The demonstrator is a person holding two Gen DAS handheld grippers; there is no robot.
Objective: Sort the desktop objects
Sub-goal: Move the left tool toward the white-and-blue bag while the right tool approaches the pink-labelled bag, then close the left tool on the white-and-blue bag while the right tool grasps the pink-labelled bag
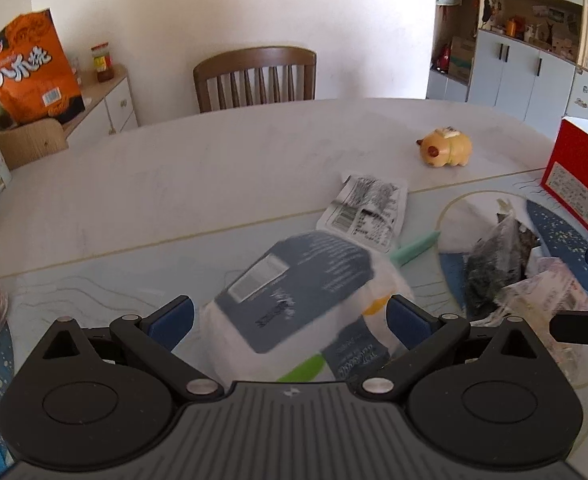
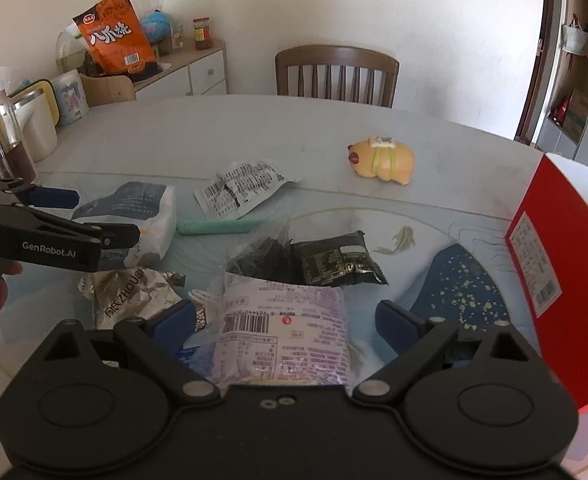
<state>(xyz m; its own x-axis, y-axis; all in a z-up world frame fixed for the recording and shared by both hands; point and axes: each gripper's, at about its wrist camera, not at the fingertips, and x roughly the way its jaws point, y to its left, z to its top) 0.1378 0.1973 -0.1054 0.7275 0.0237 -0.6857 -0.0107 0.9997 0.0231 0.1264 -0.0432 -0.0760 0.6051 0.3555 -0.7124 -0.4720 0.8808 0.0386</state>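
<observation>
The white and blue tissue pack lies between the fingers of the left gripper, its long axis slanting from near left to far right in the left wrist view, the blue label face up. The jaws stand apart on either side of it; whether the pads touch the pack cannot be told, and the pack is blurred. In the right wrist view the same pack sits at the left of the clutter with the left gripper around its near end.

The right gripper is spread wide over a purple-printed packet, which lies flat with its barcode toward the camera; its fingers do not touch the packet.

The surface is a pale round table with a light blue painted mat on its near part. On it lie a white printed sachet, a green stick lying crosswise, a clear bag of dark flakes, a black packet, a crumpled silver wrapper and a yellow pig toy further back, well apart from the rest. A red box stands upright at the right edge; its inside is not visible.

A brown wooden chair stands behind the table against a white wall. A white sideboard at the left carries an orange snack bag and a jar.
</observation>
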